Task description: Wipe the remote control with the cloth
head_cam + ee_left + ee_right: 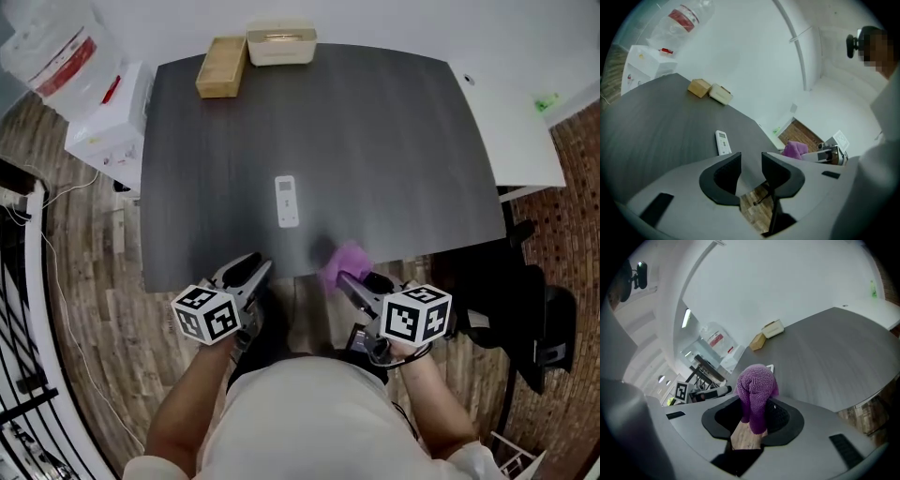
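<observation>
The step in hand seemed to be the approach. The right gripper (352, 286) was closed on a purple, loopy-textured cloth (757, 385), which was pinched between the jaws and stood up past the tips in a folded bunch. The left gripper (751, 161) held nothing; its jaws stood a narrow way apart, with only the floor visible through the gap.

The slim white plastic remote control (287, 201) lay flat, face up, near the middle of the dark grey wood-grain table (375, 141). It was well ahead of both grippers, which hovered at the near edge of the table.

To do this step well, I would bring the cloth down so that its bunched end, and not the hard jaw tips, meets the face of the remote control. Then I would stroke along its length with light pressure. The remote control looked light and probably would slide on the smooth table. For this reason the left gripper should steady it at one end or side before the wiping begins.

By count there were:
- one remote control
- one cloth
- two grippers
- one dark table
- two boxes at the far edge of the table, just beside each other: a tan cardboard box (222, 66) and a cream box (281, 45)
</observation>
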`<state>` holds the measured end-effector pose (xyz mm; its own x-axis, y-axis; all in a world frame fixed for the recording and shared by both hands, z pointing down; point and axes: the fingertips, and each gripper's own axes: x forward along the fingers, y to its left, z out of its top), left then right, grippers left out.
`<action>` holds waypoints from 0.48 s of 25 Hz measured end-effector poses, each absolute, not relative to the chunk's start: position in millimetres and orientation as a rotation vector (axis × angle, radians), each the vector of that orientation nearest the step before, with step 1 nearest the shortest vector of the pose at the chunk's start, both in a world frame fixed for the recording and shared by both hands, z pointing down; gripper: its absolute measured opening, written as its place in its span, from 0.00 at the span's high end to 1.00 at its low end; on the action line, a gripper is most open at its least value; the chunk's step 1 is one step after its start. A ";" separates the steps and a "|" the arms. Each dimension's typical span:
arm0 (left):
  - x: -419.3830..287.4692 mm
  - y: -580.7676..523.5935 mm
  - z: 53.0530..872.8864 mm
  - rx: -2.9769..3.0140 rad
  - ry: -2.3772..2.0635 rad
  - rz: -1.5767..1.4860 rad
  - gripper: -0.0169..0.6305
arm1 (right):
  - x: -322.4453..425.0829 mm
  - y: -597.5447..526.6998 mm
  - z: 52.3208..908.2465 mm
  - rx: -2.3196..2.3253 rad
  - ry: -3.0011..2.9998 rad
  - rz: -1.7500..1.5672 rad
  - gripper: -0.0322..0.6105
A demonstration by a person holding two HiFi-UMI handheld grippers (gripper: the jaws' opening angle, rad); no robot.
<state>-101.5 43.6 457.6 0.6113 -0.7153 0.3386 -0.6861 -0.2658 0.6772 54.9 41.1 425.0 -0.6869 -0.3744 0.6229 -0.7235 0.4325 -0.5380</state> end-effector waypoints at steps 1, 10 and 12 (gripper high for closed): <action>-104.2 36.4 463.0 1.990 -1.097 -0.024 0.79 | 49.6 35.4 429.1 0.937 -2.260 1.154 0.76; -95.9 -9.1 504.5 1.947 -1.002 0.084 0.79 | 16.3 -9.8 457.3 0.927 -2.181 1.108 0.76; -92.9 -15.5 512.5 1.931 -1.005 0.113 0.78 | 13.4 -20.3 465.4 0.901 -2.169 1.090 0.76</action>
